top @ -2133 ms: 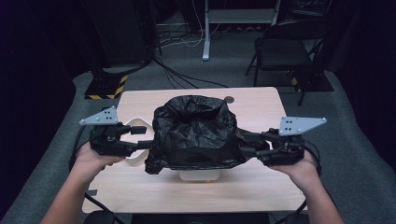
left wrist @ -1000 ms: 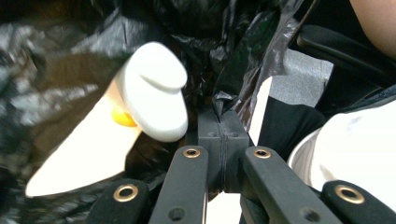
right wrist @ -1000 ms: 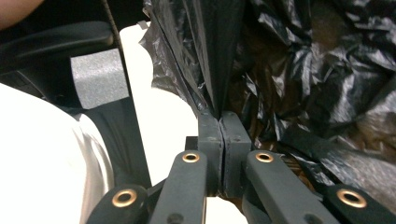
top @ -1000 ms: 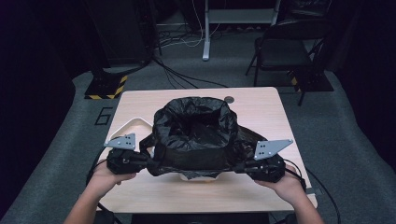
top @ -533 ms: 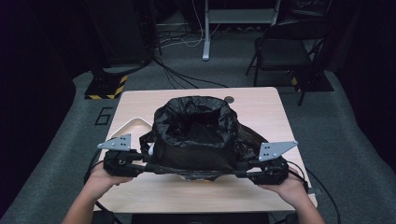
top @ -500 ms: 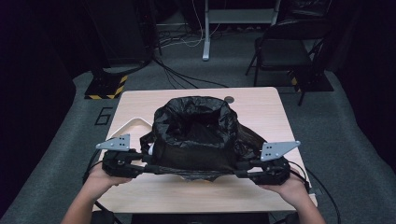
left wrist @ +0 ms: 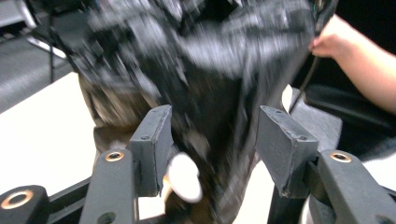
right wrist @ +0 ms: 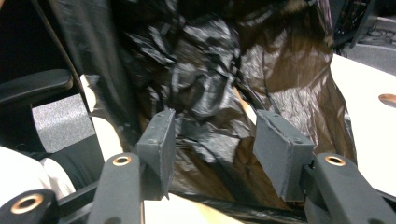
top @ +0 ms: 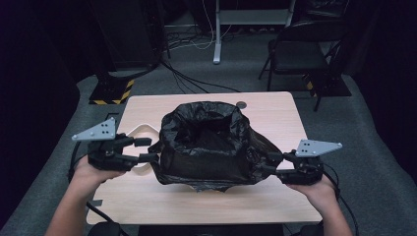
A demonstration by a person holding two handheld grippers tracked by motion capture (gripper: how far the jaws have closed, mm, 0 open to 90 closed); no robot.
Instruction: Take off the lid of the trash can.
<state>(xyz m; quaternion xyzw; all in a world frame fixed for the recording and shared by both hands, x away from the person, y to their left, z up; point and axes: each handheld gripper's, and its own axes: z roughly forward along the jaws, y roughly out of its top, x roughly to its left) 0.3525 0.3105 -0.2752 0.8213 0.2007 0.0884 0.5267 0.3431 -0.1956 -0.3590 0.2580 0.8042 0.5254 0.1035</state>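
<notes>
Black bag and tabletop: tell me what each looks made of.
Black bag: thin plastic film by the look, glossy, with sharp crinkles and highlights in the right gripper view. Tabletop: pale wood-look surface, matte; probably laminate, though solid wood can't be ruled out.

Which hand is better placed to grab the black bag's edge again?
Right, probably. The right claw sits level with the black bag, its open jaws at the crumpled plastic. The left claw, also open, sits higher against the bag's side, its own view blurred.
</notes>
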